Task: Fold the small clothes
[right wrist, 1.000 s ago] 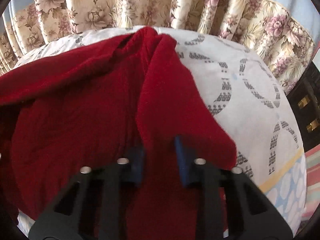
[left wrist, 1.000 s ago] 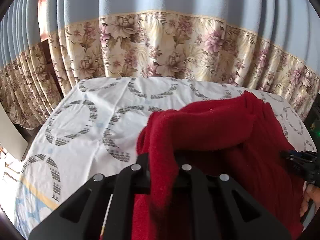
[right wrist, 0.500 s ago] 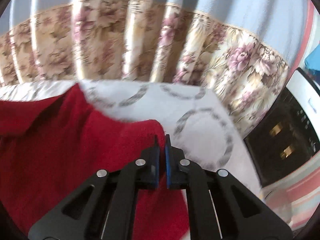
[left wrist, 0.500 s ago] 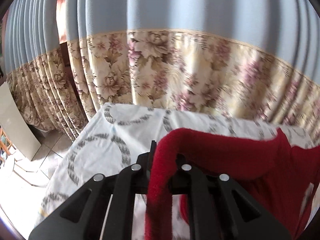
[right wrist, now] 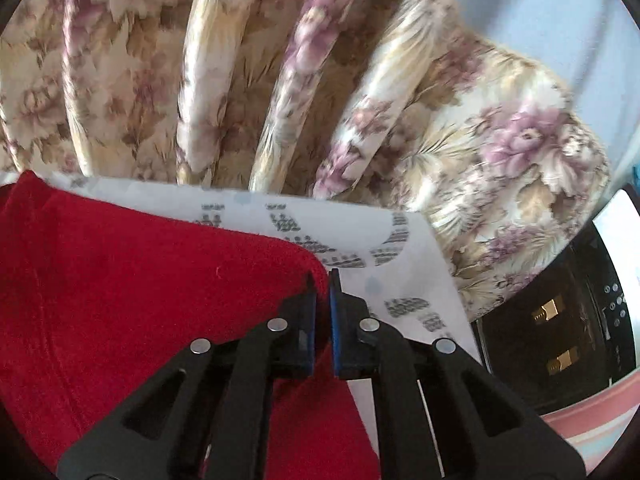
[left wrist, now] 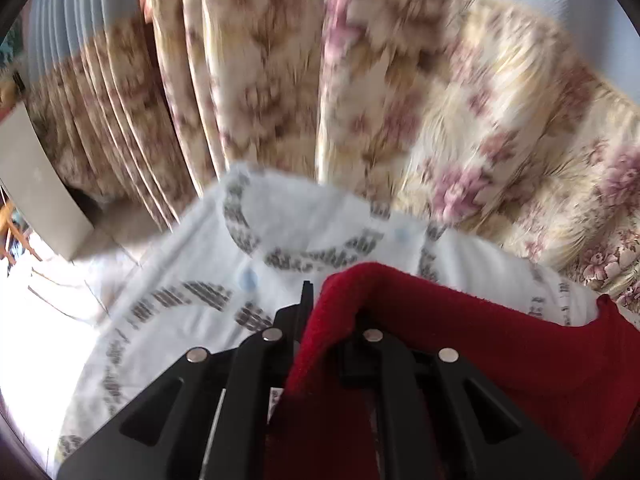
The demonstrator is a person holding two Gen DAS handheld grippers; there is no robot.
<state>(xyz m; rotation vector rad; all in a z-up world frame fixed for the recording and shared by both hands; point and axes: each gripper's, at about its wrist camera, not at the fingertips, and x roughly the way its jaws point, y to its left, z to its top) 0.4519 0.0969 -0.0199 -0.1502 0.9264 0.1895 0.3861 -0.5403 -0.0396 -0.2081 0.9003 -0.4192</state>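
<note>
Now gripping a fold of red garment [left wrist: 460, 336] in the left claw [left wrist: 332, 304], jaws just easing apart, cloth draped between and over them. Right claw [right wrist: 322, 280] nearly shut at the garment's far right corner; cannot tell whether any cloth is pinched in the narrow gap. Spread over white ring-patterned sheet [left wrist: 192, 280] on the worktop, edge lifted at left. Backed by floral curtain [right wrist: 280, 80]; dark appliance [right wrist: 560, 320] off right.

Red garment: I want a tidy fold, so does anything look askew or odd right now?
Slightly. The red garment bunches in a hump over the opening left gripper, one corner poking up; the right gripper pinches its edge. Nothing damaged.
</note>
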